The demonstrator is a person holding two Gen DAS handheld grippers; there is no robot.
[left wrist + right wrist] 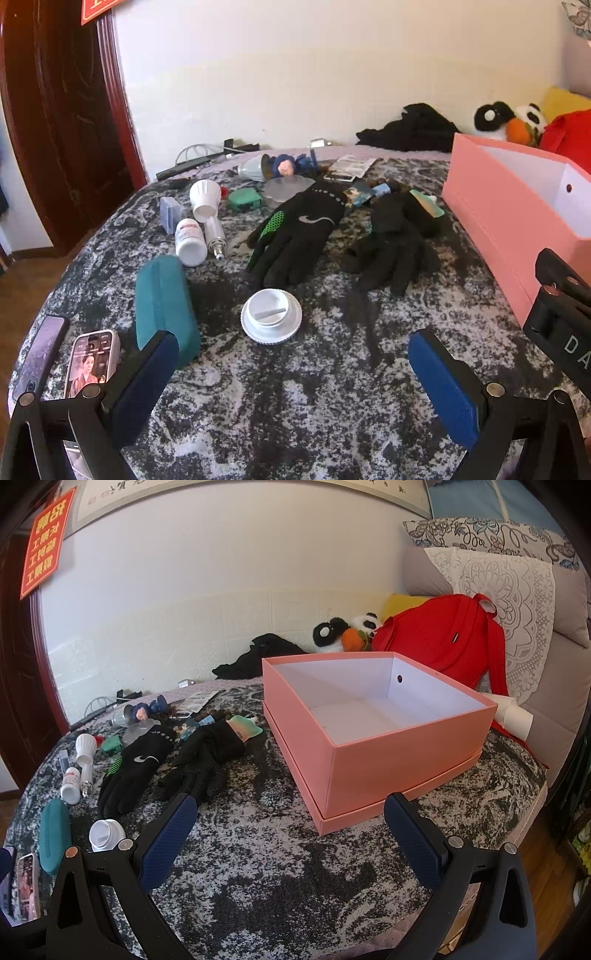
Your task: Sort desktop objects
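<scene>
Loose objects lie on a black-and-grey patterned cloth [314, 387]: two black gloves [299, 236] [395, 243], a white jar lid [271, 315], a teal case [164, 306], a white bottle [190, 242], a white bulb [205, 197] and small items behind. An open, empty pink box [373, 734] stands to the right; its wall shows in the left wrist view [498, 218]. My left gripper [291, 373] is open and empty, hovering near the lid. My right gripper [290, 834] is open and empty before the box's near corner. The gloves [140, 764] and the lid [105, 834] show at its left.
Two phones [92, 362] [38, 358] lie at the near left edge. A red backpack [443, 638], plush toys [345, 631] and black clothing [258, 657] sit behind the box by the wall. A dark wooden door [62, 122] stands at the left.
</scene>
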